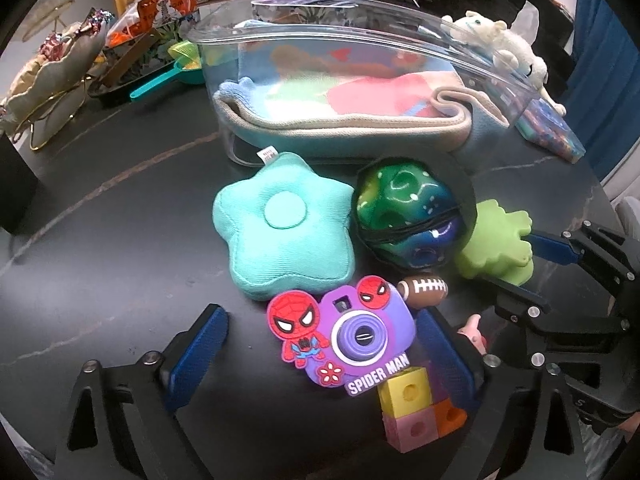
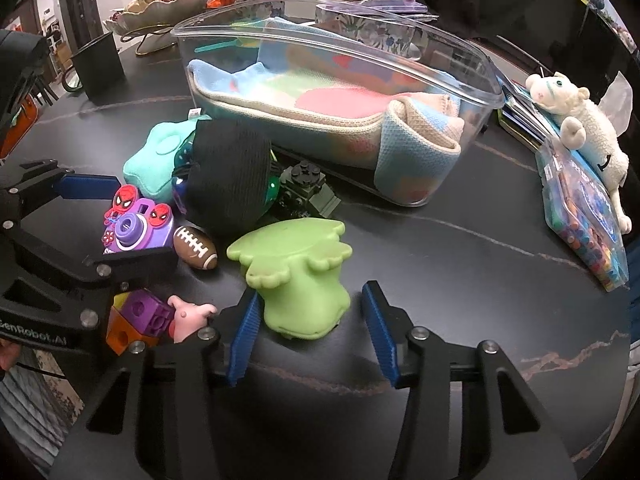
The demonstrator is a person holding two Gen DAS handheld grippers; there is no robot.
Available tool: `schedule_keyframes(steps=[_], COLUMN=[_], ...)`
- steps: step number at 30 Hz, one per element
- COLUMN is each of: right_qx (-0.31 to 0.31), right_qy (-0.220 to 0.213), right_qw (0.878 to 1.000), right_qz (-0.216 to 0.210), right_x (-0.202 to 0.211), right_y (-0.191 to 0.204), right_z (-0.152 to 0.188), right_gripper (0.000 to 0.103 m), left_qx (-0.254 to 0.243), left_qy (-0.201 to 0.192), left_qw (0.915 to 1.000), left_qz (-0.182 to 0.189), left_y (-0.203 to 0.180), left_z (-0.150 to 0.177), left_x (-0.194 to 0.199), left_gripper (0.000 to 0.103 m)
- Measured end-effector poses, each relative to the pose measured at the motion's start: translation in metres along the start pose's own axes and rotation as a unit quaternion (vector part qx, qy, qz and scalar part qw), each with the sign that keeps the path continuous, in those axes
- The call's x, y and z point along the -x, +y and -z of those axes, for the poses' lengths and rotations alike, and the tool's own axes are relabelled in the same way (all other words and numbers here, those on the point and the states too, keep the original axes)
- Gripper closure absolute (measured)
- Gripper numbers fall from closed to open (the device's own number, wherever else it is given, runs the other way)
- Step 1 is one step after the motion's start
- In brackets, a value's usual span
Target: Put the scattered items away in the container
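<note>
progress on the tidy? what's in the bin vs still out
Early. Done: only a folded blanket lies in the clear container.
In hand: nothing gripped. The right gripper is open around the green toy; the left gripper is open around the Spider-Man camera.
Left on the table: teal star plush, green-blue ball, mini football, colored cubes, small pink figure.

Pretty dim indoors overall, with soft overhead light and no hard shadows on the dark counter (image 1: 120, 208). Heavy fisheye bending plus black vignetting at every corner. Glare streaks along the clear container (image 2: 460, 56) rim. Blown-out bright patch top left in the right wrist view. Slightly soft and noisy throughout, mushier toward the edges.
</note>
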State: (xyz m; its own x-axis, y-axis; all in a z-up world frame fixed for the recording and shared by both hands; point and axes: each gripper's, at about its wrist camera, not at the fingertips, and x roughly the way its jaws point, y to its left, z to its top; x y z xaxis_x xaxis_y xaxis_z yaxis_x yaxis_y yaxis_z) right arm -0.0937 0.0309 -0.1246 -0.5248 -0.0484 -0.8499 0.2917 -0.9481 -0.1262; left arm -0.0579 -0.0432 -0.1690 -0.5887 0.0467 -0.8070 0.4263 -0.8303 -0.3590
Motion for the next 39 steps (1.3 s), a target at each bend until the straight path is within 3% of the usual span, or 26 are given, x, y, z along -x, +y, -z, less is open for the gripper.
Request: schedule_keyframes(steps=[7, 13, 39], right_qx=[0.003, 0.004, 0.005], right_qy=[-0.001, -0.001, -0.01], right_qw=[1.0, 1.0, 1.0], right_qz=[-0.003, -0.003, -0.012], right_x=[0.002, 0.002, 0.018], right_y=[0.0, 0.0, -0.001], right_z=[0.001, 0.002, 0.005], right_gripper=[0.064, 0.064, 0.066], left_qx=[-0.007, -0.009, -0.022], left_qy=[-0.003, -0.008, -0.004], left_qw=[0.9999, 0.9999, 0.9994], left_qz=[-0.009, -0.011, -0.026], left_y=[-0.002, -0.001, -0.006], left_z=[0.004, 0.004, 0.002], left_x=[0.006, 0.011, 0.013], left_gripper=[0.018, 0.039, 0.05])
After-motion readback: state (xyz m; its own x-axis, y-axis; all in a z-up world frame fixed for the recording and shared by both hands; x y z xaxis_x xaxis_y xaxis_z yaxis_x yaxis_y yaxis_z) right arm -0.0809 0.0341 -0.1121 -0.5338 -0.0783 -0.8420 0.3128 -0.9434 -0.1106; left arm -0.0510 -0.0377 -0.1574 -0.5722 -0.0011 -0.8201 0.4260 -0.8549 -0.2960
